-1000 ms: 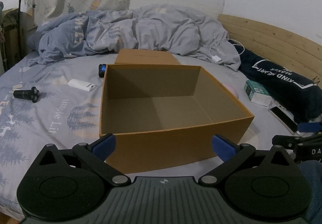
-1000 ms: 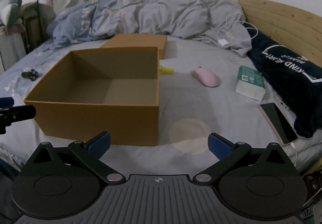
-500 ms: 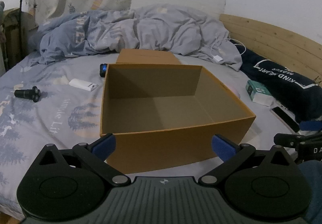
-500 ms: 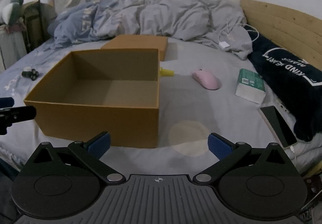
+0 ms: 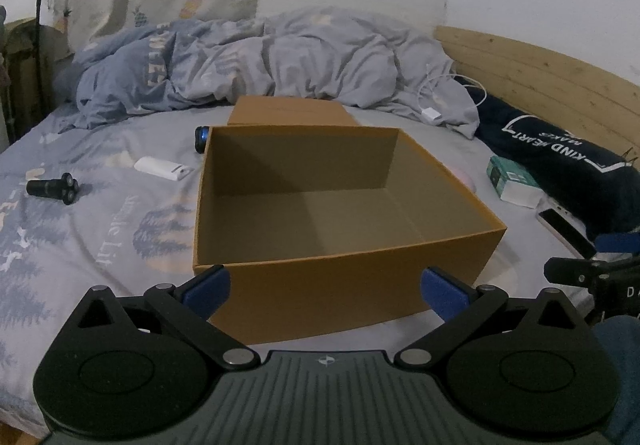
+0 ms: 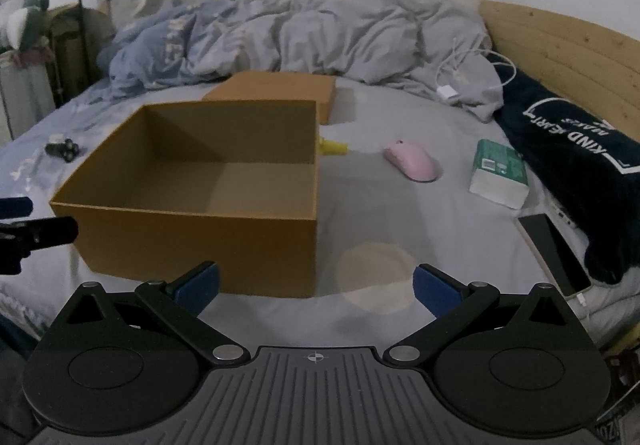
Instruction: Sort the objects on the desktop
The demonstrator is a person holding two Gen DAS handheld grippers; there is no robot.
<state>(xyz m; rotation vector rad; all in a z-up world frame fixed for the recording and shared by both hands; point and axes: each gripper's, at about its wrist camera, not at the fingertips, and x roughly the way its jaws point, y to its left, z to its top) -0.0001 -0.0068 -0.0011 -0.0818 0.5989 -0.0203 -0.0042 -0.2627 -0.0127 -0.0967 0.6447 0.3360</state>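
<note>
Bedding covers the whole scene: a grey printed sheet [image 5: 100,229] with a rumpled duvet [image 5: 280,61] heaped at the far side and a navy pillow [image 6: 568,149] along the wooden headboard on the right. Centre stage sits an open brown cardboard box [image 5: 336,285], nothing inside it, with its lid [image 6: 280,89] lying flat just beyond the far wall. Right of the box lie a green-topped tissue pack [image 6: 500,177], a smartphone [image 6: 554,253] whose long axis runs near-to-far, and a pink mouse [image 6: 412,165] pointing far-left. A yellow item [image 6: 334,148] peeks out touching the box's far right corner. Left of the box rest a white power bank [image 5: 162,169] and a black shaver [image 5: 52,189], lying sideways with its heads facing right. Both the left gripper [image 5: 324,287] and right gripper [image 6: 316,285] hover near the box with jaws spread wide, grasping nothing.
</note>
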